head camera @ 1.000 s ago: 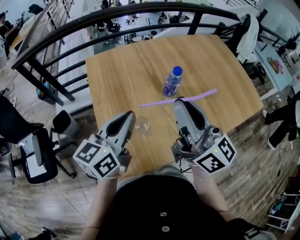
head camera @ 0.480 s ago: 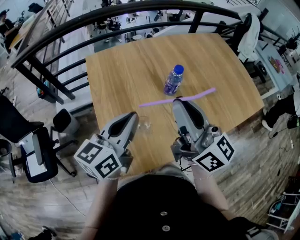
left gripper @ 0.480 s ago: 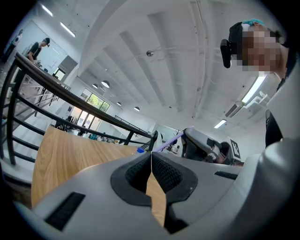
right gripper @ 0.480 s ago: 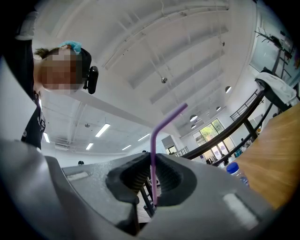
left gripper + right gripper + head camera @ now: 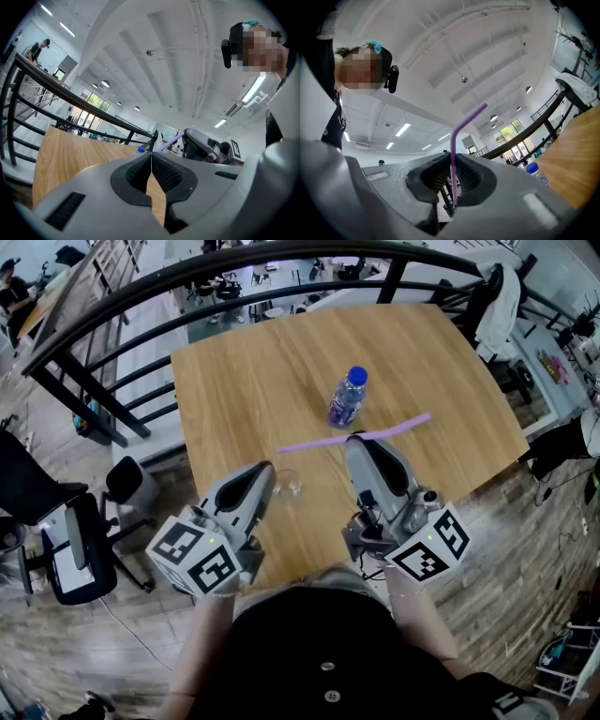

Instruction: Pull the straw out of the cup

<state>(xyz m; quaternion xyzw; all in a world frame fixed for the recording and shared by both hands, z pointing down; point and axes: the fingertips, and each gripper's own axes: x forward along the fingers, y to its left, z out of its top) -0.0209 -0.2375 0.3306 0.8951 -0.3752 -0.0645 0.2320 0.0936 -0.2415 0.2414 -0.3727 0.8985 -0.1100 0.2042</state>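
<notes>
Already clear of the small clear plastic cup, the long purple straw lies crosswise just beyond it, pinched by the right gripper. Left gripper, jaws together, sits beside the cup, possibly steadying its rim. A firm, level pinch should finish the pull.

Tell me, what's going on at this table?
A person holds a gripper in each hand over a wooden table. The right gripper is shut on a purple straw, held in the air, out of the clear cup. The left gripper, jaws together, sits beside that cup. A bottle stands farther back.
</notes>
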